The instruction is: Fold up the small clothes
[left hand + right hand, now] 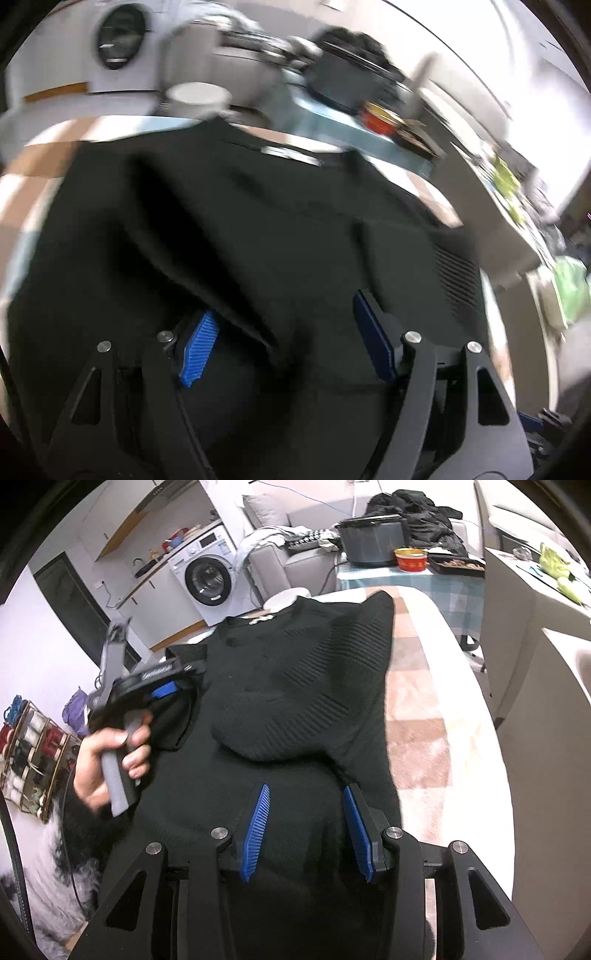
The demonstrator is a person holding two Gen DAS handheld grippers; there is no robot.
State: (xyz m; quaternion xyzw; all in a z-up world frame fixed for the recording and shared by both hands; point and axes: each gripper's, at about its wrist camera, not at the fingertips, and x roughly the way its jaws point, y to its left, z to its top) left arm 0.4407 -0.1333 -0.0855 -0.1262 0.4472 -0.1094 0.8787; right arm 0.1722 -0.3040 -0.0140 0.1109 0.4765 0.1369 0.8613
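A: Nearest in the right wrist view?

B: The right gripper (304, 827), its blue ribbed pads (255, 834) spread apart with nothing between them, hovering over the lower part of a black knit sweater (295, 686).

A: Where does the sweater lie?

B: Spread flat on a padded table (428, 716) with a pink and cream checked cover. One ribbed sleeve is folded across the chest; the collar points away from the camera, toward a white bowl-like object (286, 597) at the far edge.

A: And the left side?

B: The person's left hand (107, 760) grips a grey handle, and the left gripper (164, 690) sits at the sweater's left edge, near the other sleeve. In the blurred left wrist view its jaws stand spread, left gripper (284, 332) over black cloth, with a raised fold of fabric lying against the left pad (197, 350). Whether that pad touches the fold I cannot tell.

A: Farther back?

B: A side table with a teal checked cloth (410, 579) carrying a grey pot (371, 541), a red and gold bowl (410, 558) and a black tray (456, 564). Behind sit a grey sofa (295, 554) piled with dark clothes (413, 509), and a white washing machine (207, 576) to the left.
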